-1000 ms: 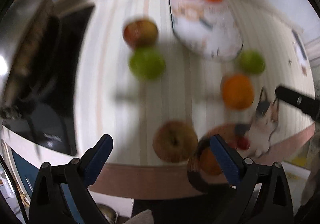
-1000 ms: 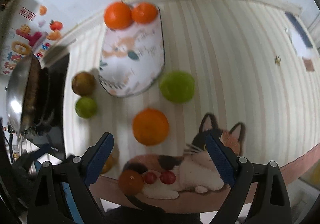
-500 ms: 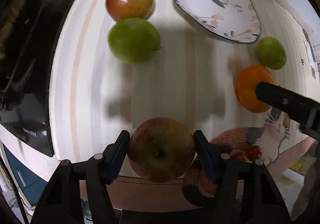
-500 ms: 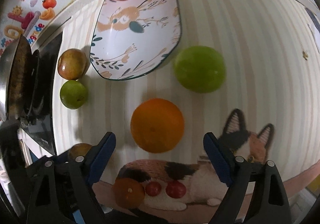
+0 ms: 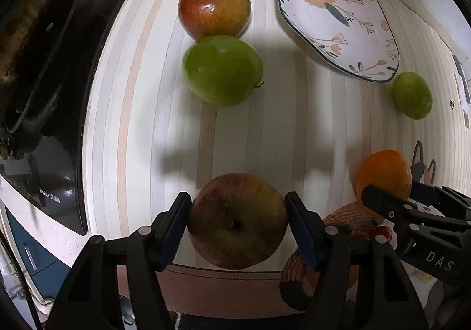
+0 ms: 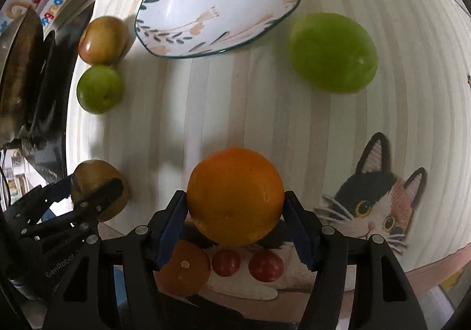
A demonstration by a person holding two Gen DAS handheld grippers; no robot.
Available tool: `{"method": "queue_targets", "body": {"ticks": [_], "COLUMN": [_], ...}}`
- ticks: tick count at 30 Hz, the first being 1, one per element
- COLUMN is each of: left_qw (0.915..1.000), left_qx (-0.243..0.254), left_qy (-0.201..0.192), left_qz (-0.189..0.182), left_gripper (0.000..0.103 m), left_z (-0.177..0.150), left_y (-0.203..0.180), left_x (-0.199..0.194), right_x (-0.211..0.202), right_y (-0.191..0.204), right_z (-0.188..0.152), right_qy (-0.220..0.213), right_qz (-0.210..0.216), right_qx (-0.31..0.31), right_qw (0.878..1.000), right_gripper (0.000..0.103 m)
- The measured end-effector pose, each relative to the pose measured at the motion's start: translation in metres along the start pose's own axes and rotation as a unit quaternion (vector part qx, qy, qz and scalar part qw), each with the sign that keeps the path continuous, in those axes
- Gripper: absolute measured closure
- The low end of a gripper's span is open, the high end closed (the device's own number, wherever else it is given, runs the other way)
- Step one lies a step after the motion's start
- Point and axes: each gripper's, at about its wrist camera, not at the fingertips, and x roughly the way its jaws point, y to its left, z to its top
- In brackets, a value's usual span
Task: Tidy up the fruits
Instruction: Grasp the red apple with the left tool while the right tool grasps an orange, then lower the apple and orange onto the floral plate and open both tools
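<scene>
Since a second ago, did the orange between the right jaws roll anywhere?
No. The orange sits at the same spot beside the printed cat; the right gripper came down around it, jaws closing on it.

Between my left jaws: dull red-brown apple (image 5: 237, 219), yellowish patches. Ahead of them: green apple (image 5: 222, 70), then a glossy red-yellow apple (image 5: 214, 8). Between my right jaws: plain orange (image 6: 235, 196). Ahead and right of those: second green apple (image 6: 332, 52). Straight ahead: white plate (image 6: 223, 0), dark teal rim, tan animal and leaf print. Mat (image 6: 265, 112) is cream with beige stripes and a calico cat print (image 6: 372, 203), black, white and orange. My pads (image 5: 300, 227) are blue on black fingers.
</scene>
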Motion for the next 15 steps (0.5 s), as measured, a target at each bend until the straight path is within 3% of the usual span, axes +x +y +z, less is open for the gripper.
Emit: {"method": "queue_targets", "body": {"ticks": [9, 15], "left_qw": [0.9999, 0.9997], "left_qx": [0.012, 0.015], "left_qy": [-0.001, -0.02], "left_qz": [0.009, -0.007], "left_gripper": [0.04, 0.04], "left_z": [-0.007, -0.006], "left_y": [-0.003, -0.013], "left_x": [-0.002, -0.023], "right_x": [-0.002, -0.009], "right_y": [0.009, 0.006], "right_z": [-0.003, -0.001], "right_qy": [-0.009, -0.019], "right_qz": [-0.017, -0.005], "right_qx": [-0.016, -0.01], "right_qw": [1.0, 1.0], "right_gripper": [0.035, 0.036]}}
